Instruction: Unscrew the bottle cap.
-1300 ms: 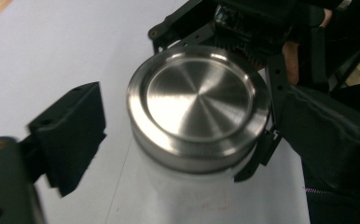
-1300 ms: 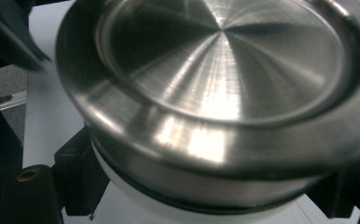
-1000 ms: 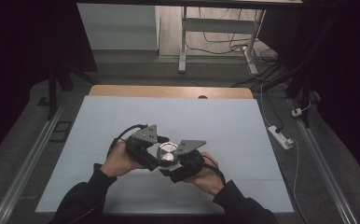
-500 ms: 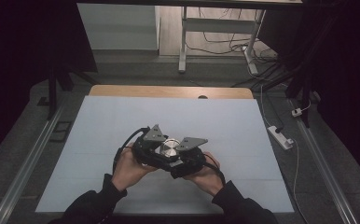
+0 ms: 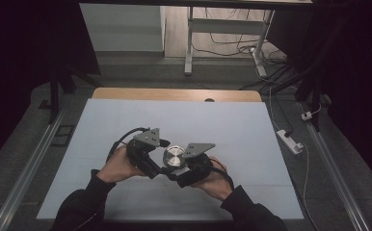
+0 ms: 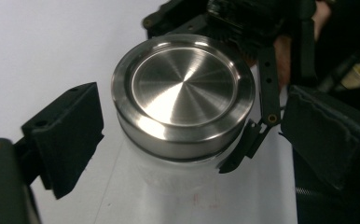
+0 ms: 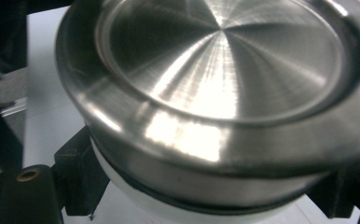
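Brushed steel caps a white jar (image 5: pixel 174 156) that stands upright on the pale counter (image 5: pixel 232 130), between the two hands. The right tongs (image 7: pixel 215 196) are clenched on the jar's white body just under the lid (image 6: pixel 183 93). The left tongs (image 6: pixel 187 140) have just been opening; their pads stand off the lid on either side, released.

White jar (image 5: pixel 174 159) upright (steel lid on)
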The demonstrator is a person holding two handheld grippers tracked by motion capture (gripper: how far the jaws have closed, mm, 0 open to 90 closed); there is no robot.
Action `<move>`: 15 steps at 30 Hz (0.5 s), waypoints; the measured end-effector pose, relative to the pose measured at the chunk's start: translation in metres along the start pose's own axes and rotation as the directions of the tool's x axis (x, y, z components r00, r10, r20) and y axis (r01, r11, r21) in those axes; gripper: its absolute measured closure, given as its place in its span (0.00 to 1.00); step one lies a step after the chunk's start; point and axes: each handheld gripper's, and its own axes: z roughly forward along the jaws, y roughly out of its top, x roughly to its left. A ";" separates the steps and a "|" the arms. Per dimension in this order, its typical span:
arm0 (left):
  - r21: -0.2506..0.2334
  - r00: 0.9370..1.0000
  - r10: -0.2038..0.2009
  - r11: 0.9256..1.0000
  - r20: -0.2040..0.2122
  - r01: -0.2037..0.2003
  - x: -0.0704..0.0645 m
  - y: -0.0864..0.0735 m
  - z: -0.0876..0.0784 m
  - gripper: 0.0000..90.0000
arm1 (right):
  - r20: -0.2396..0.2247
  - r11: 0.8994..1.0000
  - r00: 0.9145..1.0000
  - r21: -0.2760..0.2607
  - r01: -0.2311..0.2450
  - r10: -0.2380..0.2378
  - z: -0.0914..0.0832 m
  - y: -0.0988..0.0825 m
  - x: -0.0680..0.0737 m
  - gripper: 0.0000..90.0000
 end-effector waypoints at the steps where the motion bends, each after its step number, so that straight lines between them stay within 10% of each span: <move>1: -0.004 1.000 0.005 1.000 0.014 -0.005 0.000 -0.001 0.001 0.09 | -0.012 1.000 1.000 0.003 0.009 -0.009 0.001 0.000 0.002 0.17; 9: -0.034 0.996 0.050 0.998 0.071 -0.048 0.002 -0.003 0.000 0.23 | -0.069 0.998 0.996 0.005 0.060 -0.060 0.003 0.001 0.009 0.17; 15: -0.023 1.000 0.008 1.000 -0.010 -0.008 -0.004 0.000 0.004 0.23 | -0.032 0.999 0.998 0.012 0.047 -0.046 0.003 0.001 0.008 0.17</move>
